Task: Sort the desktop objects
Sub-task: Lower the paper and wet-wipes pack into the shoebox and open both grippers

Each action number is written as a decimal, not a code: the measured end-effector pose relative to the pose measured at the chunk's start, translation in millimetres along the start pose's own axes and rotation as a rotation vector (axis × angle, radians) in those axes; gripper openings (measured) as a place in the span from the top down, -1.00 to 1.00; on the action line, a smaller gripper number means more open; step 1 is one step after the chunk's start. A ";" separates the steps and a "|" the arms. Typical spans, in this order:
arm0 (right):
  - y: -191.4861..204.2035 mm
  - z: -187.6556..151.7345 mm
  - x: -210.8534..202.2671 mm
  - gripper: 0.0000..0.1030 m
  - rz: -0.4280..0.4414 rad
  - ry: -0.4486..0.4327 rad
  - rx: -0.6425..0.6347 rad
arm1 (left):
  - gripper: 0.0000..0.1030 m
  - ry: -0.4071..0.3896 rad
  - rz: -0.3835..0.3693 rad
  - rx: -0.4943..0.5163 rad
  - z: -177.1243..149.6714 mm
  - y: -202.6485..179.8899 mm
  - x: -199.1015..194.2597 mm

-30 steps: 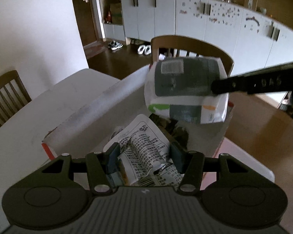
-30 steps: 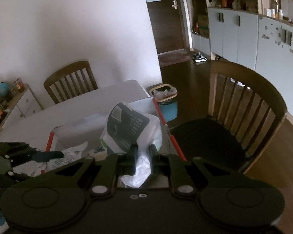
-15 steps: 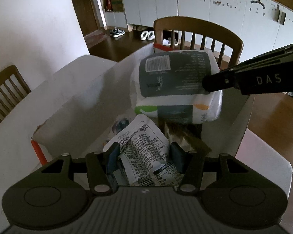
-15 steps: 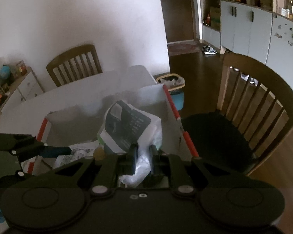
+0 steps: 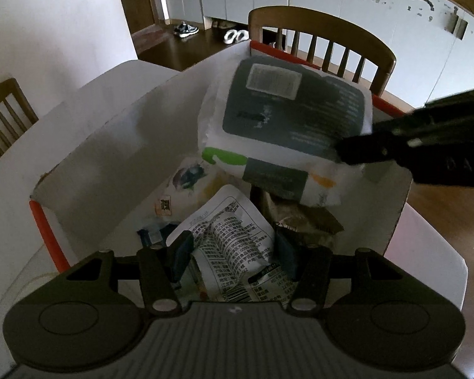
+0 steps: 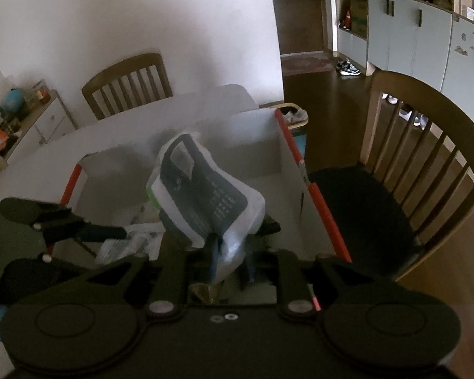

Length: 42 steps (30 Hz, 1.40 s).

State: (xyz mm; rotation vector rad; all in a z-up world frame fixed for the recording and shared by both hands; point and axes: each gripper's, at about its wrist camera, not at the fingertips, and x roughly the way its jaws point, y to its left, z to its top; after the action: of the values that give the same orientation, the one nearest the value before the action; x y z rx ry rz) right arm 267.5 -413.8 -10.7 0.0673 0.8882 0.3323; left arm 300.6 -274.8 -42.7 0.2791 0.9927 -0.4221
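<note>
A white box with red edges (image 5: 88,170) stands on the white table and holds several packets. My left gripper (image 5: 232,251) is shut on a white printed snack packet (image 5: 230,237) inside the box. My right gripper (image 6: 230,260) is shut on the end of a white tissue pack with a dark label (image 6: 202,195) and holds it tilted inside the box; the pack also shows in the left wrist view (image 5: 284,126), with the right gripper's fingers (image 5: 379,151) on its right end. The left gripper also shows in the right wrist view (image 6: 110,232).
More packets (image 5: 189,177) lie at the box bottom. A wooden chair (image 6: 426,158) stands past the box's red edge (image 6: 316,202), another chair (image 6: 126,82) at the table's far side. A basket (image 6: 295,117) is on the floor. A cabinet with clutter (image 6: 22,117) stands at left.
Both grippers have come lower into the box with their packets. The tissue pack has tilted and sunk below the box rim. The right gripper's jaws look slightly wider on the pack.
</note>
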 end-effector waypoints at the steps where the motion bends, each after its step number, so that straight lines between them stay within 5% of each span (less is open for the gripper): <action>1: 0.4 -1.2 -0.5 0.58 0.005 0.005 -0.004 | -0.14 0.003 -0.002 -0.003 -0.4 1.6 -0.2; 9: 2.6 -8.2 -6.5 0.48 0.032 0.032 -0.018 | -0.24 0.015 -0.014 -0.022 -0.3 6.6 -1.0; 19: 6.6 -13.0 -20.4 -0.04 0.060 0.031 -0.032 | -0.42 0.010 -0.045 -0.091 -9.8 18.6 -14.8; 42: 31.4 -10.4 -59.8 -0.27 0.087 -0.035 -0.108 | -0.53 -0.099 -0.057 -0.156 -30.9 18.2 -78.8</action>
State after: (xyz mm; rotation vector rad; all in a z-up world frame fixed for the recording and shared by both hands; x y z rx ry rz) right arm 216.5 -403.6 33.7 0.0119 0.8329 0.4583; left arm 248.4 -228.9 9.1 0.0886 0.9327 -0.4036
